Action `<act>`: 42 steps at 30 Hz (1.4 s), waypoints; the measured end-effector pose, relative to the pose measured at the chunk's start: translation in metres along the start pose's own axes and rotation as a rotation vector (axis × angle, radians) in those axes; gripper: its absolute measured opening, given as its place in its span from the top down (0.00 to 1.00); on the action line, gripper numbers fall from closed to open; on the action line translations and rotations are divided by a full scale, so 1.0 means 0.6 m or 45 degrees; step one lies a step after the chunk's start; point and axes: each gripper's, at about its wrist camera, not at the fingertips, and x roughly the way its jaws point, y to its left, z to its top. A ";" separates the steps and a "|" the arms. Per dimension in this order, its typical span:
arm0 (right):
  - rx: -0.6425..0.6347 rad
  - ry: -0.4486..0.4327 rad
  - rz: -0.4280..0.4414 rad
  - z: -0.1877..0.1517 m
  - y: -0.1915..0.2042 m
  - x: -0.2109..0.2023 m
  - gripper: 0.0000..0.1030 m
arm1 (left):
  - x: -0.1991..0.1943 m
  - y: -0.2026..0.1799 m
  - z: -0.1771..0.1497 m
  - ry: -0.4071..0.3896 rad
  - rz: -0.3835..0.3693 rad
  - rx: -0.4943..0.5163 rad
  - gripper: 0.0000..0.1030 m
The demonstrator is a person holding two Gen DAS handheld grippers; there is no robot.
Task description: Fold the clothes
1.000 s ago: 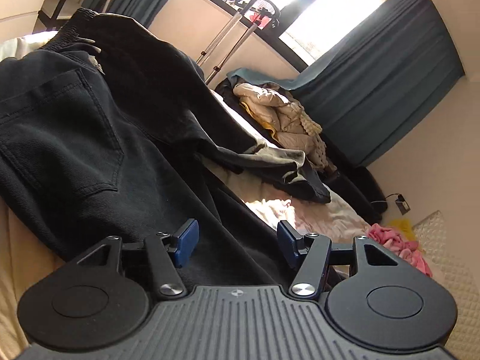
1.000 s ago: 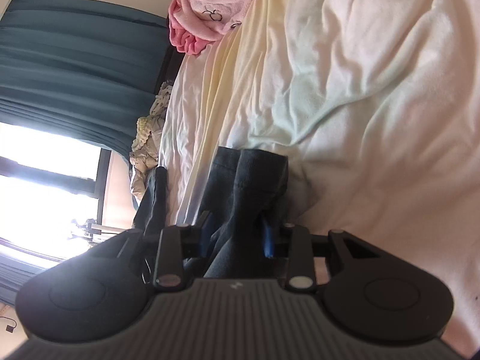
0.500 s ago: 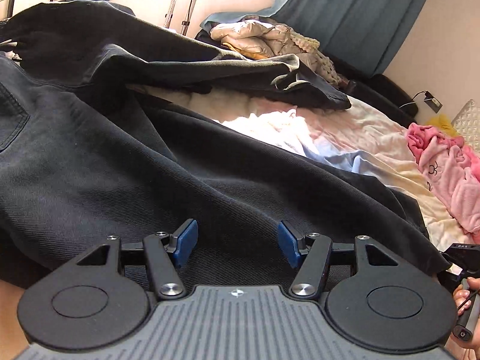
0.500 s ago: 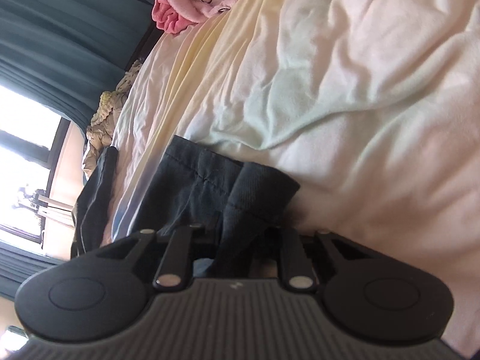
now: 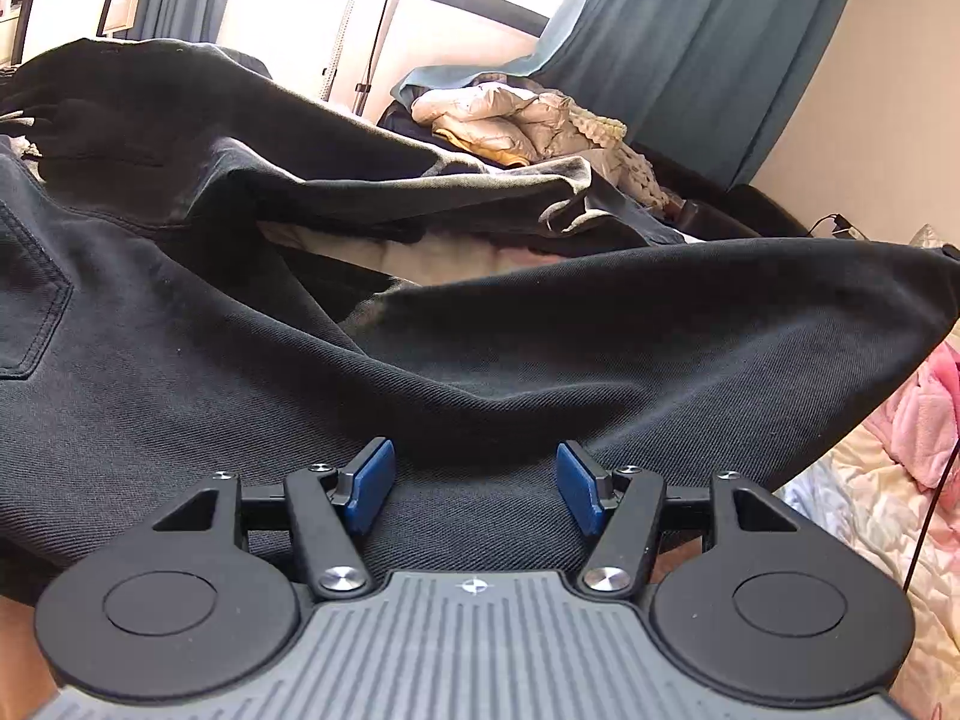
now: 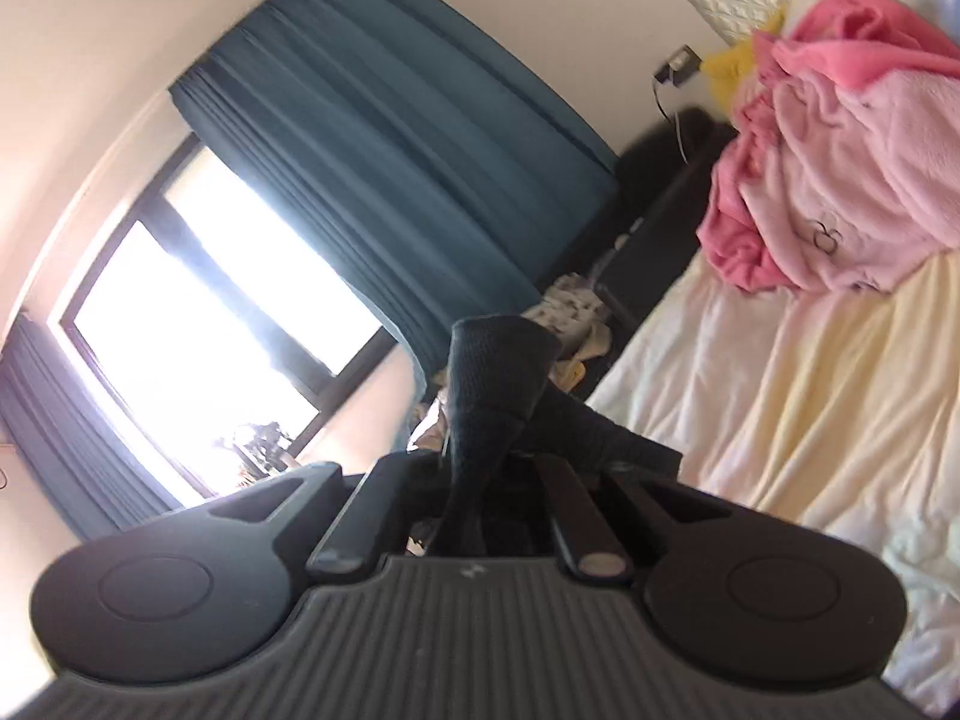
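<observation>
Jeans sprawl across the bed, one leg lifted by the right hand-held gripper pinching its hem; the left hand-held gripper hovers spread above the fabric. Heavy denim could slip from that narrow pinch, spoiling the fold.

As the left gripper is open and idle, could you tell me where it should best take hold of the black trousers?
Grip the raised fold of the black trousers just ahead of the left gripper, coming in level from the near side. The ridge stands up off the cloth, so the open fingers can likely straddle it. The right gripper already pinches a leg end, lifted.
</observation>
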 end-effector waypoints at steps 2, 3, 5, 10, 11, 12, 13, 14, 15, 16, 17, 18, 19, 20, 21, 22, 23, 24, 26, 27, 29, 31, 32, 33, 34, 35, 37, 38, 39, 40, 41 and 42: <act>0.031 0.035 -0.086 -0.012 -0.051 -0.005 0.97 | -0.004 0.001 0.002 -0.005 -0.013 -0.002 0.35; 0.046 0.052 -0.128 -0.018 -0.077 -0.008 0.97 | -0.004 0.001 0.001 0.000 -0.017 0.002 0.35; 0.077 0.087 -0.214 -0.029 -0.128 -0.013 0.97 | -0.004 -0.001 -0.002 0.011 -0.014 0.014 0.35; 0.247 0.340 -0.431 -0.077 -0.262 0.014 0.97 | -0.001 -0.007 -0.010 0.022 -0.005 0.029 0.35; 0.233 0.337 -0.431 -0.074 -0.259 0.016 0.97 | 0.001 -0.009 -0.011 0.024 -0.001 0.033 0.35; 0.190 0.333 -0.436 -0.071 -0.249 0.018 0.96 | 0.000 -0.008 -0.012 0.013 0.009 0.038 0.35; 0.125 0.330 -0.444 -0.068 -0.234 0.019 0.96 | -0.001 -0.008 -0.014 -0.001 0.019 0.043 0.35; 0.071 0.319 -0.445 -0.068 -0.222 0.016 0.96 | -0.003 -0.004 -0.014 -0.004 0.035 0.042 0.35; 0.028 0.302 -0.438 -0.072 -0.213 0.011 0.95 | -0.011 0.004 -0.012 0.011 0.054 0.027 0.35; 0.017 0.293 -0.451 -0.077 -0.211 0.006 0.92 | -0.021 0.013 -0.008 0.013 0.055 0.015 0.35; 0.032 0.290 -0.479 -0.083 -0.215 0.002 0.89 | -0.036 0.026 -0.001 0.004 0.053 0.009 0.35; 0.064 0.271 -0.517 -0.088 -0.219 -0.007 0.81 | -0.056 0.045 0.009 -0.020 0.076 -0.022 0.33; 0.102 0.242 -0.546 -0.090 -0.221 -0.021 0.70 | -0.076 0.065 0.020 -0.046 0.102 -0.055 0.31; 0.133 0.215 -0.564 -0.091 -0.222 -0.036 0.67 | -0.096 0.085 0.031 -0.072 0.128 -0.089 0.25; 0.150 0.192 -0.569 -0.089 -0.220 -0.049 0.66 | -0.117 0.107 0.040 -0.093 0.146 -0.114 0.22; 0.136 0.174 -0.565 -0.084 -0.214 -0.062 0.66 | -0.138 0.129 0.048 -0.114 0.162 -0.137 0.22; 0.105 0.157 -0.561 -0.078 -0.205 -0.074 0.66 | -0.168 0.162 0.056 -0.133 0.196 -0.161 0.21; 0.075 0.142 -0.549 -0.073 -0.196 -0.085 0.65 | -0.192 0.190 0.060 -0.141 0.235 -0.194 0.19; 0.028 0.113 -0.508 -0.064 -0.180 -0.108 0.61 | -0.233 0.260 0.060 -0.131 0.288 -0.310 0.19; 0.030 0.104 -0.482 -0.061 -0.175 -0.121 0.59 | -0.248 0.297 0.057 -0.119 0.303 -0.384 0.19; 0.059 0.092 -0.429 -0.059 -0.167 -0.145 0.59 | -0.274 0.365 0.041 -0.163 0.318 -0.573 0.19; 0.083 0.085 -0.389 -0.064 -0.157 -0.168 0.59 | -0.292 0.433 0.018 -0.235 0.310 -0.800 0.18; 0.081 0.081 -0.381 -0.067 -0.151 -0.178 0.59 | -0.294 0.463 0.007 -0.253 0.306 -0.912 0.18; 0.078 0.078 -0.376 -0.072 -0.144 -0.185 0.59 | -0.289 0.488 -0.004 -0.260 0.262 -1.009 0.18; 0.080 0.076 -0.368 -0.078 -0.137 -0.192 0.58 | -0.281 0.505 -0.012 -0.260 0.217 -1.078 0.19; 0.085 0.078 -0.354 -0.083 -0.131 -0.197 0.58 | -0.272 0.520 -0.019 -0.258 0.171 -1.145 0.20; 0.099 0.100 -0.312 -0.094 -0.123 -0.201 0.58 | -0.253 0.544 -0.026 -0.275 0.091 -1.245 0.23; 0.102 0.111 -0.299 -0.099 -0.120 -0.201 0.58 | -0.244 0.552 -0.024 -0.297 0.058 -1.276 0.27; 0.098 0.124 -0.294 -0.104 -0.118 -0.200 0.58 | -0.239 0.553 -0.017 -0.318 0.054 -1.261 0.32; 0.087 0.143 -0.293 -0.108 -0.115 -0.195 0.58 | -0.236 0.552 -0.005 -0.329 0.051 -1.223 0.35; 0.076 0.160 -0.293 -0.112 -0.113 -0.190 0.58 | -0.230 0.549 0.013 -0.320 0.037 -1.152 0.44; 0.072 0.170 -0.296 -0.115 -0.112 -0.185 0.58 | -0.227 0.544 0.032 -0.294 0.035 -1.075 0.62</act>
